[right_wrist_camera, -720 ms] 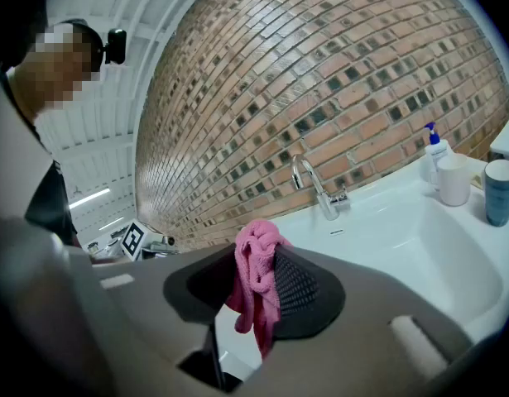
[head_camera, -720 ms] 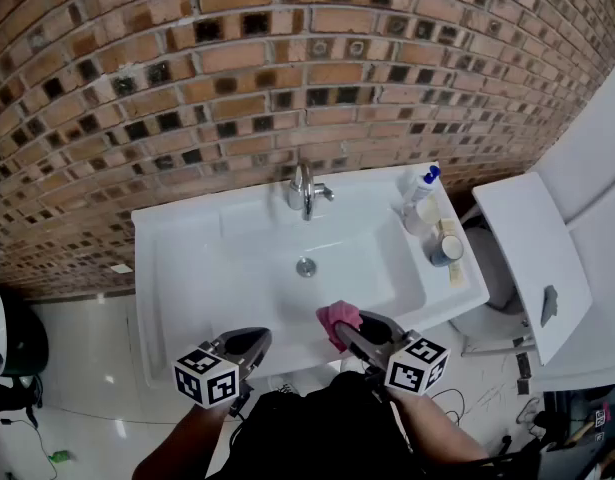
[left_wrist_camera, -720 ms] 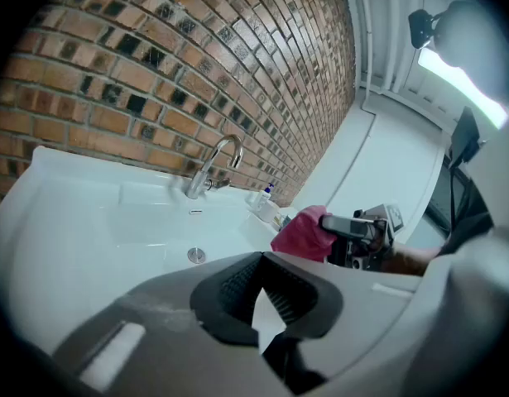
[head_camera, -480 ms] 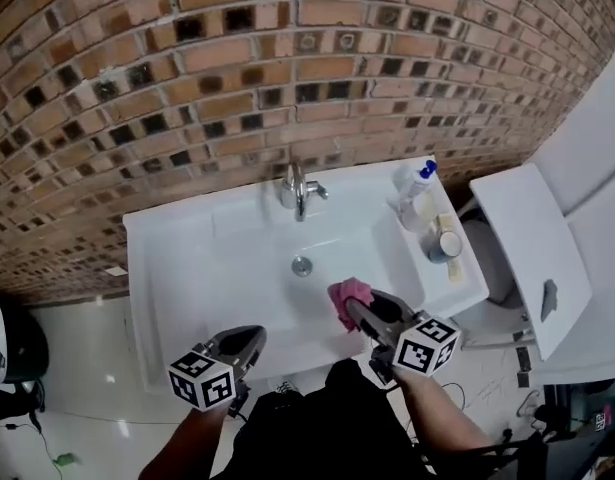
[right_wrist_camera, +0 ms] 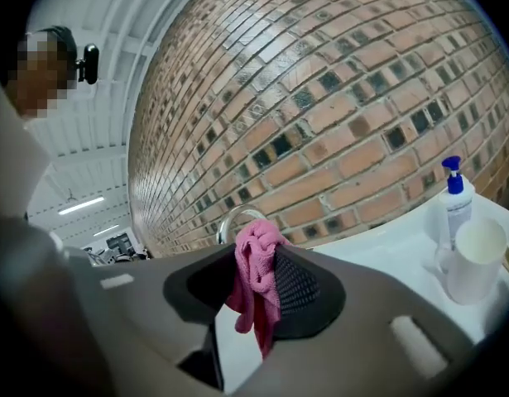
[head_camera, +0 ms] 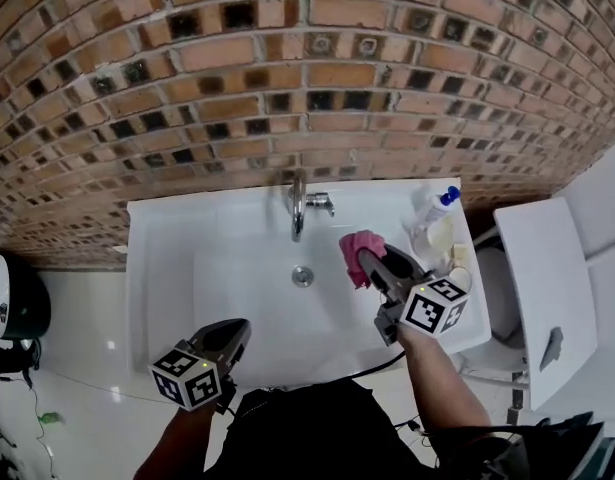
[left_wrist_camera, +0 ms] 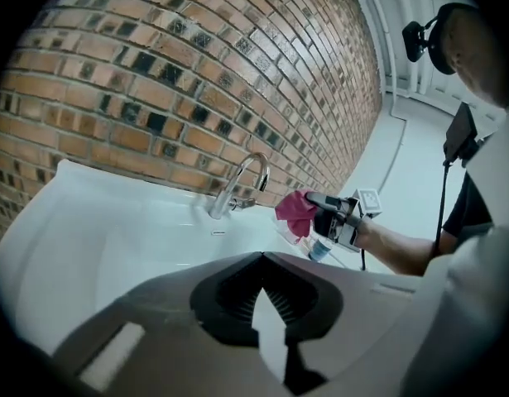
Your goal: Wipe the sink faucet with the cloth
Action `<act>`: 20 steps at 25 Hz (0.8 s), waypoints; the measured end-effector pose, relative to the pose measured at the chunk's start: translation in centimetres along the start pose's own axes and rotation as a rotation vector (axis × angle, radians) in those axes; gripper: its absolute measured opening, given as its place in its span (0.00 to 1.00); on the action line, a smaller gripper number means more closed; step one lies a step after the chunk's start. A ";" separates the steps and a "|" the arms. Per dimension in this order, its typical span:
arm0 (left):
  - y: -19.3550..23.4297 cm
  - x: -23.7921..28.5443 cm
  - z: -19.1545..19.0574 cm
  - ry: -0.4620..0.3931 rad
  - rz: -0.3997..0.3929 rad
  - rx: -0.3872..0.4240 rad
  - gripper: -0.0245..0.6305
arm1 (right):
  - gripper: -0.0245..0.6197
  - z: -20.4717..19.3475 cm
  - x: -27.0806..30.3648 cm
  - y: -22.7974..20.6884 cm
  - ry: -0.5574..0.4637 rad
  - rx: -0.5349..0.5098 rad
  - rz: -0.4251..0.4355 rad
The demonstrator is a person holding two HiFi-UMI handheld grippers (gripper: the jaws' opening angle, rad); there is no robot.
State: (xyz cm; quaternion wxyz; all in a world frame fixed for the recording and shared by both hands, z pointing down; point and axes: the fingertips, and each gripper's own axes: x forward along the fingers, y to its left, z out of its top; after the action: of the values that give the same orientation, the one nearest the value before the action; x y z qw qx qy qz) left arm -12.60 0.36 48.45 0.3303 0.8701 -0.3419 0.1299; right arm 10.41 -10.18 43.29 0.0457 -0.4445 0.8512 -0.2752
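A chrome faucet (head_camera: 298,206) stands at the back of the white sink (head_camera: 177,258), against the brick wall. My right gripper (head_camera: 367,260) is shut on a pink cloth (head_camera: 359,251) and hovers over the basin just right of the faucet, apart from it. In the right gripper view the cloth (right_wrist_camera: 256,279) hangs bunched between the jaws, with the faucet spout (right_wrist_camera: 237,220) right behind it. My left gripper (head_camera: 237,330) is shut with nothing in it, low at the sink's front edge. From the left gripper view I see the faucet (left_wrist_camera: 237,184) and the cloth (left_wrist_camera: 295,213) to its right.
A white pump bottle (head_camera: 434,206) and a cup (head_camera: 432,236) stand on the sink's right rim, close to my right gripper. A white toilet lid (head_camera: 542,268) is further right. The brick wall (head_camera: 287,68) rises directly behind the faucet.
My right gripper has carried the pink cloth from the sink's front edge up and back, to just right of the faucet. The left gripper has stayed at the front edge.
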 end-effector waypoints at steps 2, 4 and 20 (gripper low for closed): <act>-0.2 0.8 0.1 -0.001 0.029 -0.018 0.05 | 0.24 1.1 1.0 -2.5 -0.004 0.017 0.000; -0.4 1.8 0.2 0.003 0.055 -0.032 0.05 | 0.24 1.3 2.3 -5.4 0.004 0.051 -0.007; -2.1 6.0 -0.6 0.020 0.187 -0.181 0.05 | 0.24 -3.6 15.3 -15.5 0.097 0.365 0.049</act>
State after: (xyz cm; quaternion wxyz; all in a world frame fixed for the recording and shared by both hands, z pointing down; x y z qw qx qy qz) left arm -6.80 -1.15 50.61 0.3974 0.7996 -0.4286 0.1375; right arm 11.40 -27.61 56.77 0.0912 -0.3942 0.7990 -0.4449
